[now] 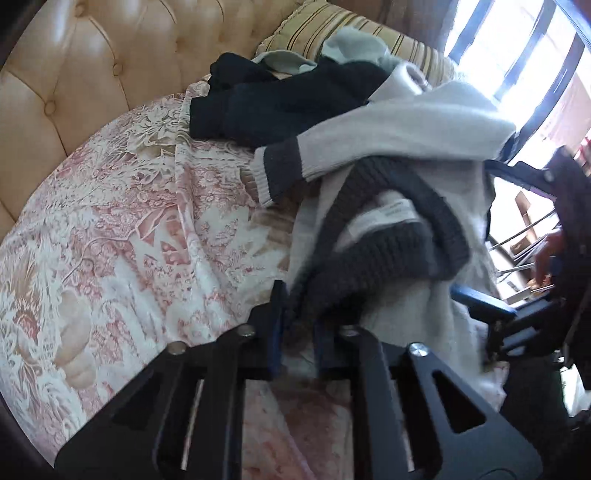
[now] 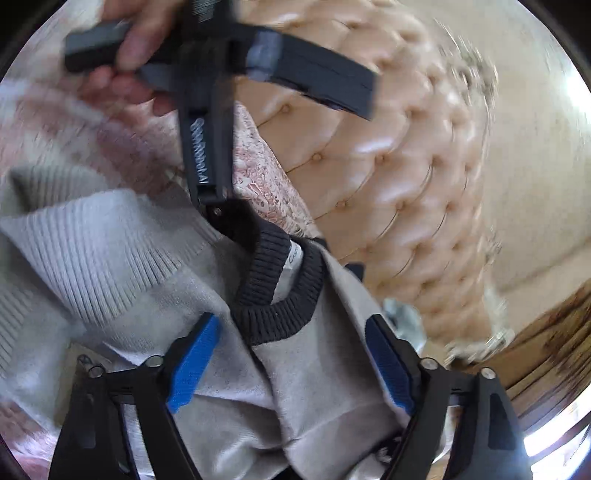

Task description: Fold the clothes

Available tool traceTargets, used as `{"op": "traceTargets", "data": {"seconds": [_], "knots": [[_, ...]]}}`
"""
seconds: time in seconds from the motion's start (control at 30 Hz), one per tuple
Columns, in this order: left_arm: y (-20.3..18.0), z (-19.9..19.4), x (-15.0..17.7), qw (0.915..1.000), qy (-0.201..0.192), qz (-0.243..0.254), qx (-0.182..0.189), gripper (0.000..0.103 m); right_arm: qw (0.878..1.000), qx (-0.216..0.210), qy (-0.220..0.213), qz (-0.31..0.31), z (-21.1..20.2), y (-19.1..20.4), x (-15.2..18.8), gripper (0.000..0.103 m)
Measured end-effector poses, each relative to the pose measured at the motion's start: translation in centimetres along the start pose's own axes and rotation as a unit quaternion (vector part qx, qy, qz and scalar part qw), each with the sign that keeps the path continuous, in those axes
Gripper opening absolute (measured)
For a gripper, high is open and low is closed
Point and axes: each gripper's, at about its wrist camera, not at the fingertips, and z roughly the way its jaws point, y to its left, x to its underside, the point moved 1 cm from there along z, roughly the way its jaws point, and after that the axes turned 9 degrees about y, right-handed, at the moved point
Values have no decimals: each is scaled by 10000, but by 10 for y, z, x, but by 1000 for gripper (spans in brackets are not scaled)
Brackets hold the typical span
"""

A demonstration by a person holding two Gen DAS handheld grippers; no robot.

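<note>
Left gripper [image 1: 295, 325] sits nearest the lens, jaws nearly pressed together and pinching the dark ribbed collar [image 1: 369, 266] of the grey sweater [image 1: 406, 125]; knit bunches right between the blue pads, so the grip looks real. The sweater lies crumpled on the bed [image 1: 110, 229], floral cover, running up and to the right from the left jaws, one sleeve cuff [image 1: 273, 173] flopped toward the middle. A pile of dark and pale clothes [image 1: 280, 99] waits further back near the striped pillow [image 1: 332, 26] and the tufted headboard [image 1: 74, 74]. Right gripper [image 2: 291, 354] has jaws spread wide, nothing pinched; grey fabric lies under and between them, and the collar [image 2: 273, 306] sits just ahead of the tips, slightly toward the left pad. In that view the left gripper [image 2: 210, 192] comes down onto the far side of the collar loop. Key relation: the neckline spans between the two grippers, left side already held, near side lying just ahead of the open right jaws. Judgement: the right needs a short push forward, then a close on the collar or shoulder, to lift and spread the sweater. Blur at the edges, so exact contact is unclear.
</note>
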Motion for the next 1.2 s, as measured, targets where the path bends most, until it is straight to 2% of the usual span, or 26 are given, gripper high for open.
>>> {"op": "traceTargets", "data": {"seconds": [0.13, 0.17, 0.27, 0.33, 0.4, 0.43, 0.47, 0.5, 0.53, 0.67, 0.7, 0.8, 0.93, 1.0, 1.07, 1.1, 1.17, 1.2], "knots": [[-25, -57, 6, 9989, -408, 217, 106, 12, 9987, 30, -346, 384, -18, -11, 1, 77], [-37, -69, 8, 9983, -485, 336, 39, 12, 9977, 62, -476, 488, -25, -14, 1, 77], [-70, -111, 16, 9954, -709, 630, -158, 12, 9910, -198, -868, 998, -51, -32, -4, 79], [-90, -136, 21, 9931, -783, 800, -341, 12, 9927, 34, -880, 819, -56, -27, -10, 78], [-106, -157, 27, 9908, -818, 937, -537, 12, 9931, 186, -924, 697, -64, -19, -14, 74], [-112, -168, 31, 9894, -833, 987, -666, 12, 9921, 189, -963, 776, -70, -19, -15, 68], [-117, -178, 35, 9880, -849, 1028, -781, 12, 9909, 181, -1005, 878, -77, -20, -17, 46], [-122, -191, 41, 9876, -876, 1012, -822, 11, 9892, 153, -1015, 1042, -85, -25, -16, 13], [-127, -204, 46, 9871, -904, 1001, -864, 12, 9873, 122, -1019, 1216, -92, -29, -16, 5], [-138, -257, 66, 9849, -1194, 752, -1007, 12, 9743, -175, -1159, 1924, -128, -64, -26, 5], [-138, -280, 71, 9829, -1366, 629, -1059, 12, 9693, -275, -1225, 2113, -139, -76, -31, 5], [-138, -351, 90, 9727, -1892, 300, -1307, 11, 9441, -925, -1636, 2709, -171, -131, -73, 4], [-158, -471, 135, 9460, -2654, -87, -1858, 11, 9166, -1614, -2445, 2721, -228, -163, -160, 4], [-170, -509, 156, 9371, -2863, -217, -1984, 11, 8887, -2293, -2826, 2788, -255, -174, -201, 5], [-178, -528, 174, 9326, -2923, -472, -2063, 11, 8575, -3015, -3075, 2813, -277, -180, -236, 5], [-171, -522, 179, 9346, -2879, -667, -1980, 11, 8398, -3368, -3192, 2819, -287, -183, -254, 5], [-158, -510, 189, 9372, -2787, -1055, -1813, 11, 8263, -3727, -3247, 2700, -288, -166, -273, 9], [-150, -502, 194, 9381, -2731, -1259, -1719, 11, 8257, -3911, -3187, 2523, -284, -153, -279, 16]]}}
